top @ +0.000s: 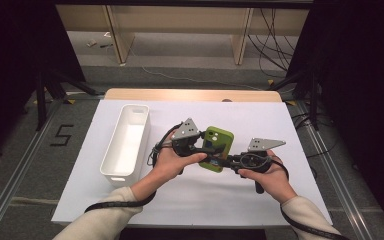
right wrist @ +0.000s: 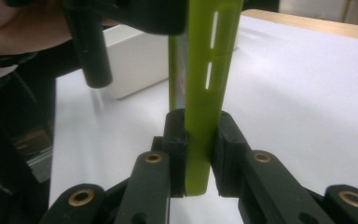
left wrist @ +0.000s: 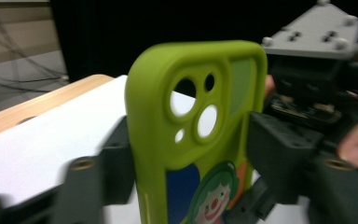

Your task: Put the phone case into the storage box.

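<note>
1. Green phone case (top: 217,148) is held up off the table (top: 260,120), mid-table, between both grippers, just right of the white bin (top: 125,142).
2. Right gripper (top: 230,161): clenched on the case's edge. In the right gripper view the pads (right wrist: 223,154) press both faces of the thin green edge (right wrist: 203,140); case stands upright btw them.
3. Left gripper (top: 200,145): jaws released. In the left gripper view the case (left wrist: 196,130) sits btw the two black jaws w/ a gap on the right side; left pad looks near or at the edge, contact can't be told (blurred).
4. Case back faces the left gripper's camera: camera cut-out w/ round holes up top, clown print (left wrist: 212,200) low down.
5. Left hand (top: 172,162) wraps its gripper body, thumb toward the case. Right hand (top: 267,175) grips its handle from the right.
6. Grey plates sit atop both grippers; cables trail back along both sleeves.
7. Bin lies lengthwise at the table's left part, apart from the case.
</note>
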`<state>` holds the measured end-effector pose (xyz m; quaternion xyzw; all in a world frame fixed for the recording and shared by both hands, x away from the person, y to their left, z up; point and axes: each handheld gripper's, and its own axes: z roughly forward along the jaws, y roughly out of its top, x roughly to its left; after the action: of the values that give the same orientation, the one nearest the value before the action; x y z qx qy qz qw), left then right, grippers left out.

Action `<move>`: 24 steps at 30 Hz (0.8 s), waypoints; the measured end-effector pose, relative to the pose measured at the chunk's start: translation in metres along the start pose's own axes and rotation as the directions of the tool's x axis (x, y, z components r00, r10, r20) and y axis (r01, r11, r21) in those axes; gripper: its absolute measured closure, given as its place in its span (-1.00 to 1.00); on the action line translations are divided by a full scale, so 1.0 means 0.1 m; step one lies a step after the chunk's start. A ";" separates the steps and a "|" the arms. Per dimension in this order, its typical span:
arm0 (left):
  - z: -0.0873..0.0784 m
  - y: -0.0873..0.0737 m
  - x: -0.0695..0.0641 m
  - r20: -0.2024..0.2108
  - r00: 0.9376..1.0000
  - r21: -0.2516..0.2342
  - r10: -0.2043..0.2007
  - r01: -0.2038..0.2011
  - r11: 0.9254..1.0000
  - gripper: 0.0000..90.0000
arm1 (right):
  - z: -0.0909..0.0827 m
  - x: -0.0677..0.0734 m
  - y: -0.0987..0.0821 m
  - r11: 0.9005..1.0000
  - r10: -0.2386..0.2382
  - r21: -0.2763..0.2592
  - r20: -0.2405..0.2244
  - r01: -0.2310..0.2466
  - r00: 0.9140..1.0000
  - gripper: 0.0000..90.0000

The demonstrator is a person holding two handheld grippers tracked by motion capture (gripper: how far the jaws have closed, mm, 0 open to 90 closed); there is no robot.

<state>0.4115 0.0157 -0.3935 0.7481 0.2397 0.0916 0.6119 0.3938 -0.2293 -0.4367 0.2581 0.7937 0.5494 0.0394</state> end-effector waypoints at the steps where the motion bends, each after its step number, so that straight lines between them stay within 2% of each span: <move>1: -0.01 0.01 0.00 -0.014 1.000 0.000 -0.016 0.016 1.000 -0.46 | 0.00 0.01 0.00 1.000 0.002 0.000 0.007 -0.002 1.000 0.74; 5: -0.06 0.04 0.01 -0.073 0.997 -0.003 -0.026 0.026 1.000 -0.75 | 0.02 0.03 0.01 1.000 0.009 -0.001 0.037 -0.008 0.999 0.74; 9: -0.09 0.06 0.01 -0.109 0.994 0.004 -0.014 0.014 1.000 -1.00 | 0.04 0.05 0.02 1.000 0.009 -0.010 0.082 -0.008 0.997 0.74; 13: -0.10 0.09 -0.03 -0.150 0.988 -0.004 -0.025 0.024 1.000 -1.00 | 0.06 0.06 0.03 1.000 0.016 -0.014 0.122 -0.014 0.992 0.74; 18: -0.10 0.12 -0.08 -0.159 0.987 -0.011 -0.025 0.023 1.000 -1.00 | 0.08 0.07 0.03 1.000 0.021 -0.009 0.158 -0.020 0.987 0.74; 24: -0.07 0.16 -0.14 -0.170 0.985 -0.011 0.004 -0.006 1.000 -1.00 | 0.11 0.07 0.05 1.000 0.020 -0.013 0.179 -0.018 0.984 0.74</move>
<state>0.4000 0.0134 -0.3747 0.7349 0.2884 0.1579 0.5932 0.3933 -0.2152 -0.4355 0.3136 0.7814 0.5288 0.1068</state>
